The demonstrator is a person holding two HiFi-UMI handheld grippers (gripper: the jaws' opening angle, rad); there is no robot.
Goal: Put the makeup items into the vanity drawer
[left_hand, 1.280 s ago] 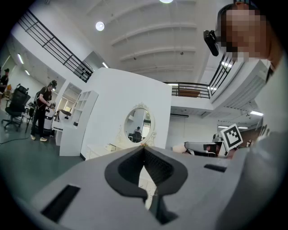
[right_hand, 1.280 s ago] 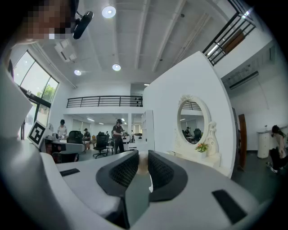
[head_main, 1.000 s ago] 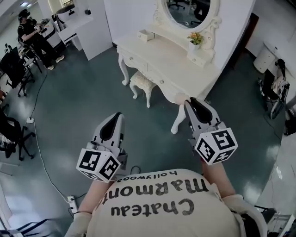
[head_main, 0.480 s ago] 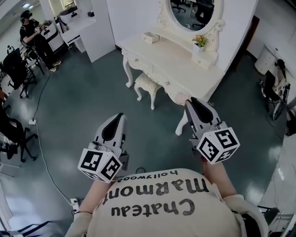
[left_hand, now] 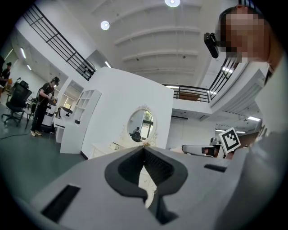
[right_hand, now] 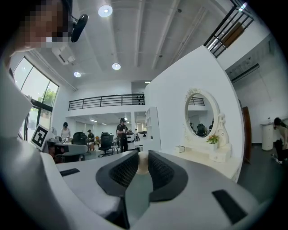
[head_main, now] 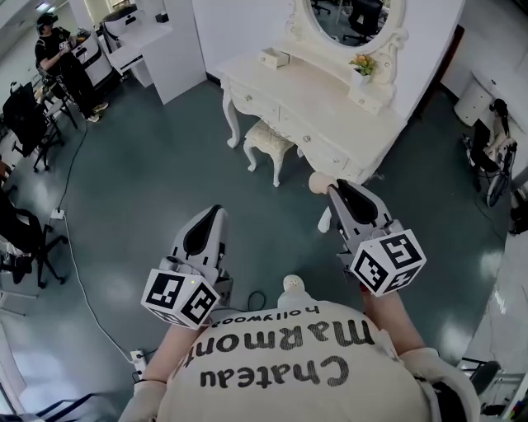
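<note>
The cream vanity table stands ahead at the upper middle of the head view, its front drawers closed. An oval mirror, a flower pot and a small box sit on it. My right gripper is held in the air short of the vanity, shut on a small beige makeup item; the same makeup item shows between the pads. My left gripper is lower left, its jaws touching at the tips with nothing in them.
A padded stool stands in front of the vanity. A white desk with a person beside it is at the far left, with office chairs and a floor cable. Equipment stands at the right.
The vanity has drawn nearer and shifted right in the head view. Both grippers keep their pose; the beige item now shows at the right gripper's tip, and a shoe appears below.
</note>
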